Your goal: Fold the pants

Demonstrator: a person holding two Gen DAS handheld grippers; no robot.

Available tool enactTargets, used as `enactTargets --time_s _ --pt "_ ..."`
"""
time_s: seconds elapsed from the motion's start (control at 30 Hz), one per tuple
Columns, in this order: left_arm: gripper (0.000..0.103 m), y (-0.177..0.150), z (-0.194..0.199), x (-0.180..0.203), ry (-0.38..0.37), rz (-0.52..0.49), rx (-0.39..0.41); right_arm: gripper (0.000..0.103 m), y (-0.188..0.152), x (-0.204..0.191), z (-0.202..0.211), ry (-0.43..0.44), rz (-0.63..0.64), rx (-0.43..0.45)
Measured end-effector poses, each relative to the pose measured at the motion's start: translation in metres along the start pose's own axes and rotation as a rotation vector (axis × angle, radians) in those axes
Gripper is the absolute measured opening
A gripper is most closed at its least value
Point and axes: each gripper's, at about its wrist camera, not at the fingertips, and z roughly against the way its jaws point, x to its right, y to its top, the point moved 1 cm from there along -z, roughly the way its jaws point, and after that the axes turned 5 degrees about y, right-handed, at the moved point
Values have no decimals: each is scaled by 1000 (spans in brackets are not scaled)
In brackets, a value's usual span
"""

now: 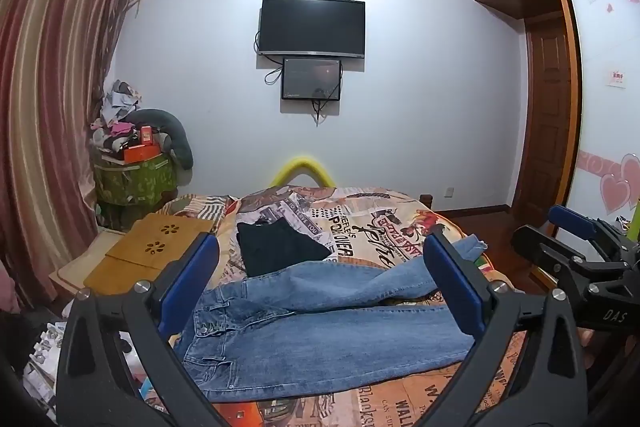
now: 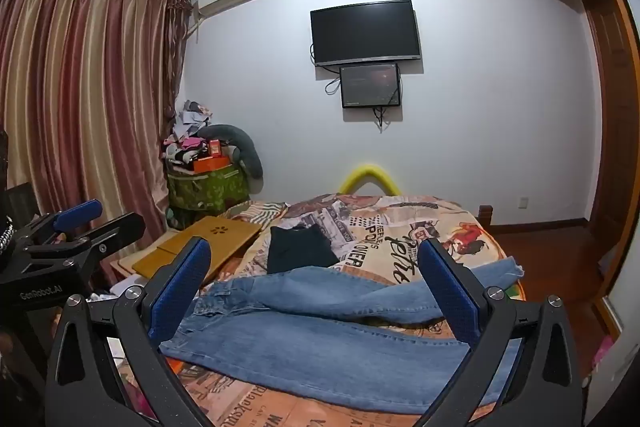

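Note:
A pair of blue jeans (image 1: 320,339) lies spread across the near part of the bed, waist to the left, legs running right; it also shows in the right wrist view (image 2: 340,343). The far leg (image 1: 360,285) lies rumpled and partly over the near leg. My left gripper (image 1: 320,255) is open and empty, held above the jeans. My right gripper (image 2: 316,259) is open and empty, also above the jeans. The right gripper shows at the right edge of the left wrist view (image 1: 576,239), and the left gripper at the left edge of the right wrist view (image 2: 80,219).
A folded black garment (image 1: 280,247) lies on the printed bedspread (image 1: 380,227) beyond the jeans. A wooden lap tray (image 1: 148,251) sits at the bed's left side. A cluttered green box (image 1: 136,179) stands by the curtain. A wooden wardrobe (image 1: 552,107) is at right.

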Motion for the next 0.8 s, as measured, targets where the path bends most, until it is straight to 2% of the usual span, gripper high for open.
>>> enactTargets --time_s 0.8 --pt "103 3 0 -1 9 -4 -5 103 1 3 -1 -17 0 1"
